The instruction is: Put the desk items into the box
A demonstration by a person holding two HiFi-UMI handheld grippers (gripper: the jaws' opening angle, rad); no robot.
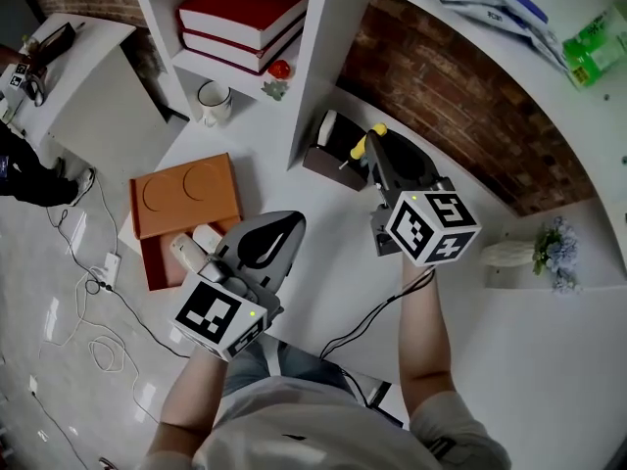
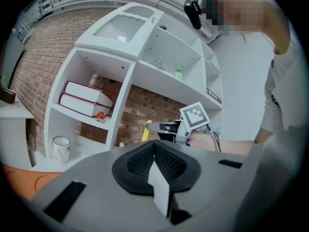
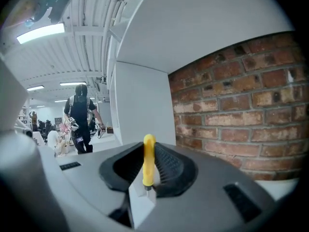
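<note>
My right gripper (image 1: 378,143) is shut on a thin yellow-handled tool (image 1: 361,148), held above a brown desk holder (image 1: 328,157) by the brick wall. In the right gripper view the yellow handle (image 3: 148,158) stands upright between the jaws (image 3: 147,167), its metal end pinched low. My left gripper (image 1: 286,223) is shut with nothing in it, at the desk's front edge. Just left of it is the orange box (image 1: 157,262) with white items inside. In the left gripper view its jaws (image 2: 155,164) are pressed together, and the right gripper (image 2: 166,127) shows beyond with the yellow tool (image 2: 145,132).
An orange lid with two round recesses (image 1: 186,192) lies beside the box. A white mug (image 1: 214,101) and red books (image 1: 245,13) sit in the white shelf unit. A white vase with flowers (image 1: 534,251) lies at the right. Cables trail over the floor (image 1: 88,292).
</note>
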